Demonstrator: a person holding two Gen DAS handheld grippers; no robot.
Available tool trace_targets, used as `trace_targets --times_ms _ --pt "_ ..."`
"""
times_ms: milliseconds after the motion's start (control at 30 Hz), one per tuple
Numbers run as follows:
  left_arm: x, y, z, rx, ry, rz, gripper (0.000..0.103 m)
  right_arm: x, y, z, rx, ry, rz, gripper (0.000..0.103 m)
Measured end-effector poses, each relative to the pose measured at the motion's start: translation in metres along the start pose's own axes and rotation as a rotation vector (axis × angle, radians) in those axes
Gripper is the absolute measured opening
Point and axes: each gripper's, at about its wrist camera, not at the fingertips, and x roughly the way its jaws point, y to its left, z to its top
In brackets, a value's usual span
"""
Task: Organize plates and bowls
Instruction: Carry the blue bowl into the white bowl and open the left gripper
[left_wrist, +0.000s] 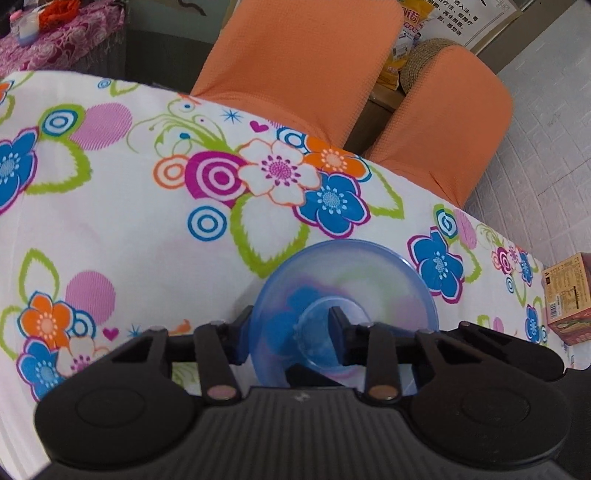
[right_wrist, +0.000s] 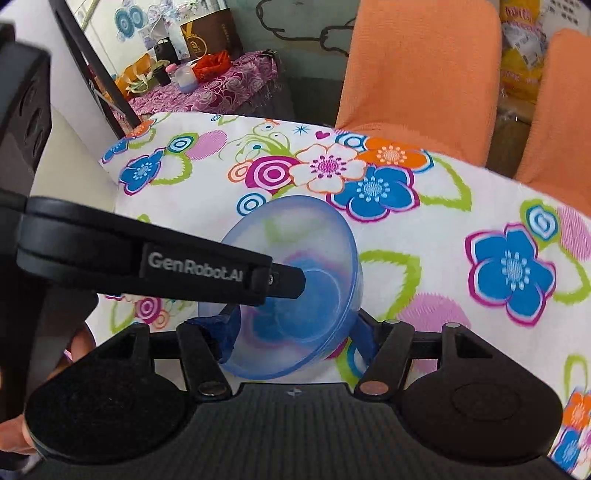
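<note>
A translucent blue bowl hangs tilted just above the flowered tablecloth. My left gripper is shut on its wall, with one finger inside near the foot ring and the other outside, seen through the plastic. In the right wrist view that left finger reaches from the left into the bowl. My right gripper stands spread wide, its blue-taped fingers on either side of the bowl's lower part. I cannot tell whether they touch it.
Two orange-covered chairs stand against the table's far edge. A cardboard box sits past the table's right end. A side table under a purple cloth holds clutter at the back left. A hand shows at lower left.
</note>
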Motion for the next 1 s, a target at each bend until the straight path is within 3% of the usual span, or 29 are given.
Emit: trace_targets --times_ms 233,400,733,1000 --pt "-0.027 -0.020 -0.027 0.010 -0.003 -0.036 0.034 -0.031 0.004 -0.028 0.040 0.001 0.001 0.051" --pt "-0.055 -0.056 -0.066 0.057 -0.011 -0.070 0.034 -0.084 0.002 -0.064 0.080 -0.044 -0.022 0.051" --pt "-0.097 -0.146 -0.190 0.224 -0.003 -0.150 0.034 -0.193 -0.005 -0.186 0.153 -0.120 -0.137 0.053" --pt "-0.109 -0.192 -0.279 0.387 0.009 -0.128 0.034 -0.223 -0.015 -0.264 0.244 -0.134 -0.149 0.054"
